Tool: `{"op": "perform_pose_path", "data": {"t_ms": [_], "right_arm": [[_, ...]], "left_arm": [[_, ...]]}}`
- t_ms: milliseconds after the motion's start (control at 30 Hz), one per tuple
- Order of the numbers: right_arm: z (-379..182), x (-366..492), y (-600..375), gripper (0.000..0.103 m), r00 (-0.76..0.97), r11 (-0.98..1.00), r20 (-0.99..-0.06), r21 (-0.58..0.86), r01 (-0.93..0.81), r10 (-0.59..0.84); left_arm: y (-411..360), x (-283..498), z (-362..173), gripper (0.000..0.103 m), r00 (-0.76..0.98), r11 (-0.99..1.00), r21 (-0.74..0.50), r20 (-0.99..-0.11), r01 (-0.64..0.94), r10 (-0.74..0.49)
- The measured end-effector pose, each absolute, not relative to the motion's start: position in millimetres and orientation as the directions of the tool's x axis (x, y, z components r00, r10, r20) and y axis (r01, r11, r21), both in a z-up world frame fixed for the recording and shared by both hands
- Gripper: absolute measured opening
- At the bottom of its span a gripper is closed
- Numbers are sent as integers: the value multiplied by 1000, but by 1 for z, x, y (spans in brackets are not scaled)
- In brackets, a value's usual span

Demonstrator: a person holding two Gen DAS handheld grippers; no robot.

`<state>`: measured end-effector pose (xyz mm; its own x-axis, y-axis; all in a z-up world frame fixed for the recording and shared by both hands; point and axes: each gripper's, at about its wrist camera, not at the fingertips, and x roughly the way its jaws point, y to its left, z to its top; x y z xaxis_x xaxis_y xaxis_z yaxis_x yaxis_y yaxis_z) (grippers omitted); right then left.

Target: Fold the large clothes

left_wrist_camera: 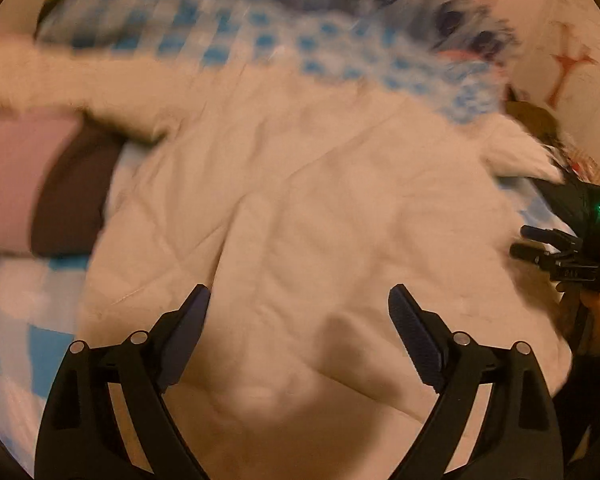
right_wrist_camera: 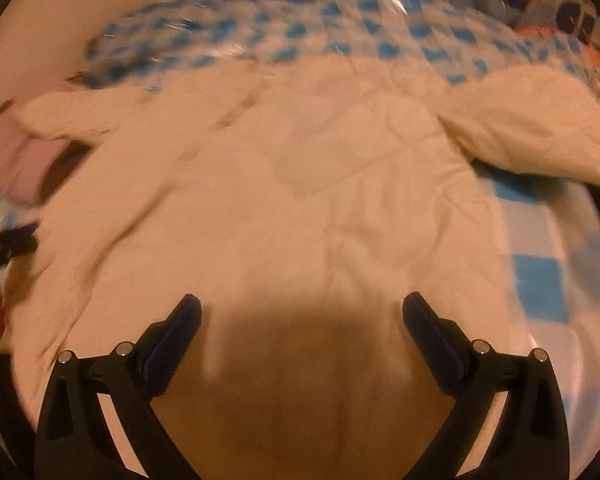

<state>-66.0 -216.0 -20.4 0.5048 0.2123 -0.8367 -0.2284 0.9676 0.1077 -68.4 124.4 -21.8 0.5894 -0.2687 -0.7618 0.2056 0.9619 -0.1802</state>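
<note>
Nearest to me, my left gripper [left_wrist_camera: 299,300] hangs over the lower body of a cream quilted jacket [left_wrist_camera: 300,208], its fingers [left_wrist_camera: 414,332] spread wide with nothing between them. My right gripper [right_wrist_camera: 301,310] is the same, fingers [right_wrist_camera: 180,334] wide apart and empty above the jacket's near hem, which lies in shadow. The jacket lies spread out flat on a bed covered by a blue-and-white checked sheet [right_wrist_camera: 540,280], one sleeve [right_wrist_camera: 540,136] reaching out to the right, the other [left_wrist_camera: 60,76] to the left. At the left edge lie a pink and a dark brown cloth [left_wrist_camera: 40,184] (blurred, I cannot tell more). Farthest off, beyond the collar, is patterned bedding [right_wrist_camera: 540,4] with dark blue shapes.
</note>
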Motion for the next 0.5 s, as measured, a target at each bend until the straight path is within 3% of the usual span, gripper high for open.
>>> {"op": "perform_pose_path", "data": {"t_ms": [100,167,233,367,500], "right_arm": [[-47,-90,-210,97,436,963,-891,6,-268,127],[-46,-96,-218,97,447,954,-876,44,-295,179],[-30,-92,-234,97,438,949,-857,158,-274,270],[18,-78,-327,97,558,859,-680,495,-129,476],[24,-53,-457,97,705,681,-553,720,135,444]], "left_arm": [[105,-84,-28,91,561,960,-93,-795,265,-232],[101,-74,-37,91,501,970,-59,-848,237,-174],[101,-71,-27,91,520,977,-74,-837,200,-170],[90,-77,24,91,672,963,-122,-695,239,-255],[74,-41,40,91,718,943,-262,-615,203,-325]]}}
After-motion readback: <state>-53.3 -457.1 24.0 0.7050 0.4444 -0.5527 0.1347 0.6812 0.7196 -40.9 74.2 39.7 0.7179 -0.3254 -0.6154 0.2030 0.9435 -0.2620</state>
